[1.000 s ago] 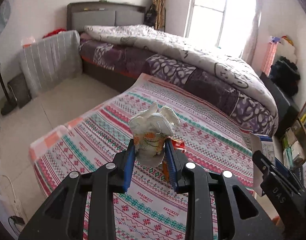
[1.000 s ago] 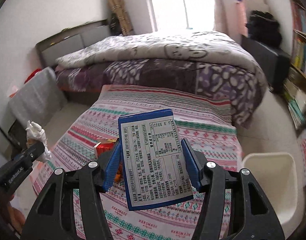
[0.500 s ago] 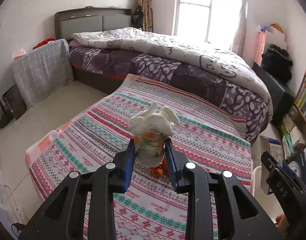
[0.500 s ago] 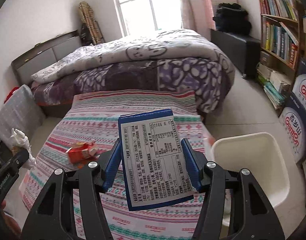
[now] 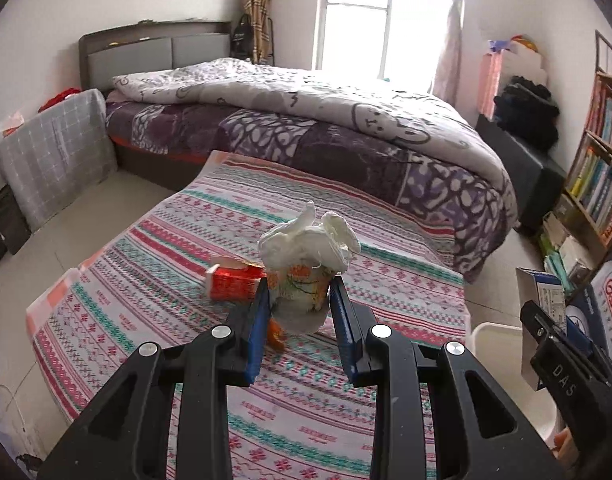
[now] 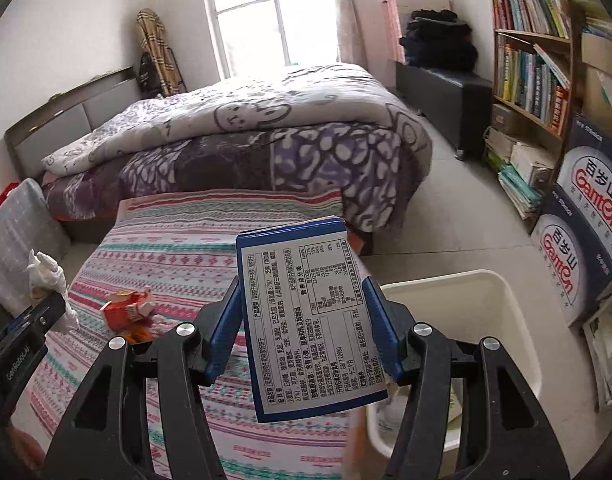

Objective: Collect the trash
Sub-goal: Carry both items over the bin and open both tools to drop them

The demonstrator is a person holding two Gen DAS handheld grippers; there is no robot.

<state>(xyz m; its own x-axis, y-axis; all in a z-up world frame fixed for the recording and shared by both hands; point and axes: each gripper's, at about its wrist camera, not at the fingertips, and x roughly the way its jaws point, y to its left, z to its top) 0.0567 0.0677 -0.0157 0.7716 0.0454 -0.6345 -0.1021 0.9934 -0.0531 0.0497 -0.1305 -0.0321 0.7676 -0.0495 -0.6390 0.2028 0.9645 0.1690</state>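
Fingers of both grippers are closed on trash, held above a striped cloth with a white bin at its right edge

Blue fingers of the right gripper clamp a blue-edged printed carton by its long sides, its long axis running forward along the fingers; the white bin lies just right of and below it, so the right hand is the nearer one. The left gripper pinches a crumpled white tissue wad, with some orange-printed wrapper in it, over the middle of the striped cloth. A red carton lies on the cloth near its left edge, with small orange scraps beside it. The bin's floor is largely hidden behind the right gripper, its contents unclear, and in the left view only its rim shows
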